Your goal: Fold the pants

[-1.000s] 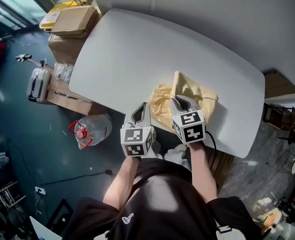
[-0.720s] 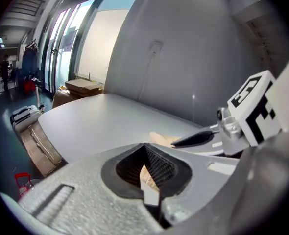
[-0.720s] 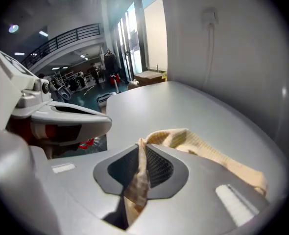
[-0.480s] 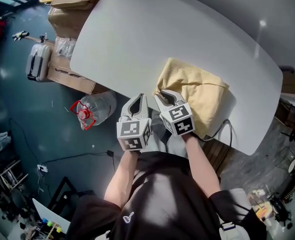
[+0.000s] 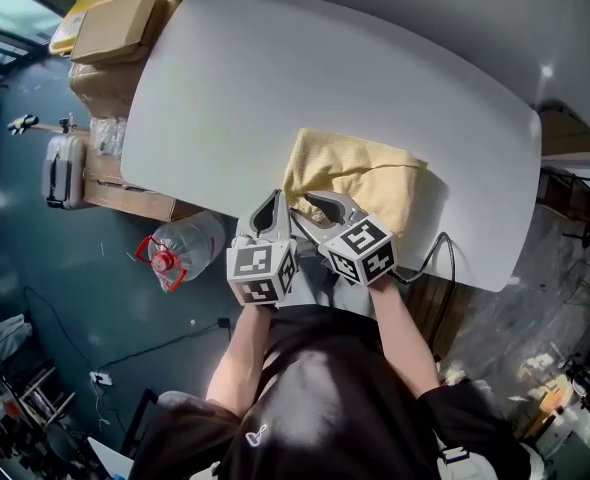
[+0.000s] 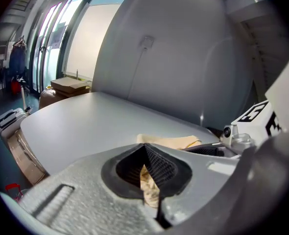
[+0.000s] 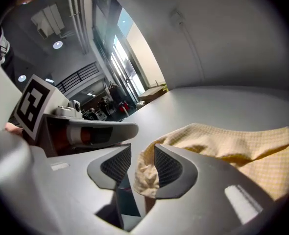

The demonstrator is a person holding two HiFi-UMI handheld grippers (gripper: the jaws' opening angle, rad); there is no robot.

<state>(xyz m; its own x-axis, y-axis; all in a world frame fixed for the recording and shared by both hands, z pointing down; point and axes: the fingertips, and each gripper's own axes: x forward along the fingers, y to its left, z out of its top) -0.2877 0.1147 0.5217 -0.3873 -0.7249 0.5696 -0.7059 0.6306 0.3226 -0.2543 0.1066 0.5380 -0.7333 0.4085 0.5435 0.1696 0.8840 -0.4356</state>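
The pale yellow pants lie folded on the white table, near its front edge. My left gripper sits at the pants' near left corner, shut on a pinch of cloth that hangs between its pads. My right gripper is right beside it on the same edge. Its jaws have just been opening. A bunched fold of the pants is still between them, resting against the right-hand pad with a gap to the other.
The table's front edge runs just under both grippers. Beyond the left end stand cardboard boxes, a suitcase and a water jug on the floor. A black cable hangs off the edge at right.
The raised, bunched pants have come down and now lie flat and folded. Both grippers have drawn back to the front edge, the right one closing in on the left and spreading its jaws.
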